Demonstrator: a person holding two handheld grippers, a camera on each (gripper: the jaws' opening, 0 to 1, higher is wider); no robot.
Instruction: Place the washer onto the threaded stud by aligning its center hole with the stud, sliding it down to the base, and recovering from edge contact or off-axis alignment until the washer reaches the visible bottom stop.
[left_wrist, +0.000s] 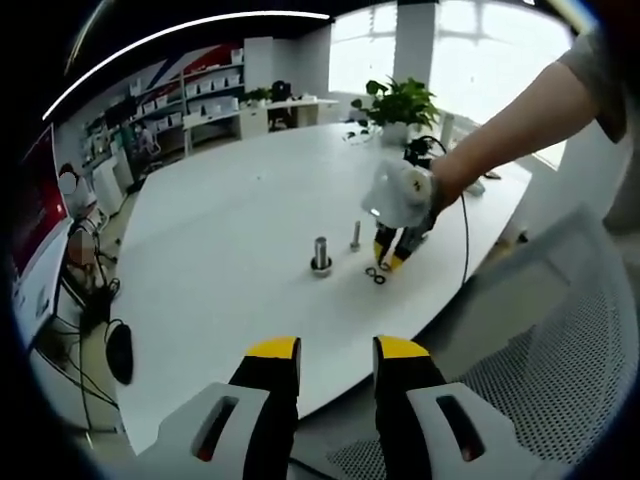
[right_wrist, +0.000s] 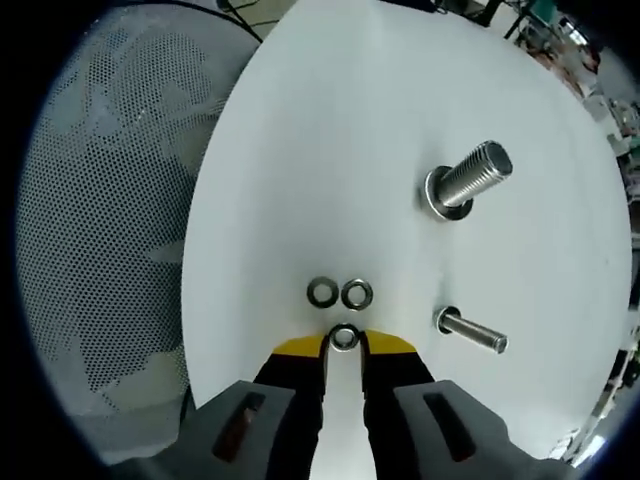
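Note:
A thick threaded stud (right_wrist: 470, 172) stands on the white table (right_wrist: 330, 130) with a washer (right_wrist: 440, 196) at its base. A thinner stud (right_wrist: 472, 333) stands beside it. My right gripper (right_wrist: 344, 345) is low over the table, its yellow tips closed against a small steel washer (right_wrist: 344, 337). Two more washers (right_wrist: 322, 292) (right_wrist: 357, 294) lie flat just beyond it. In the left gripper view the right gripper (left_wrist: 392, 262) reaches down next to the loose washers (left_wrist: 375, 274), right of the thick stud (left_wrist: 320, 255) and the thin stud (left_wrist: 355, 236). My left gripper (left_wrist: 337, 352) hangs open off the table's near edge.
A white mesh chair (left_wrist: 560, 350) sits at the table's near edge; the chair (right_wrist: 110, 220) is also left of the right gripper. A person's arm (left_wrist: 510, 125) comes in from the right. A potted plant (left_wrist: 400, 105) and cables lie at the table's far end. Shelves line the back wall.

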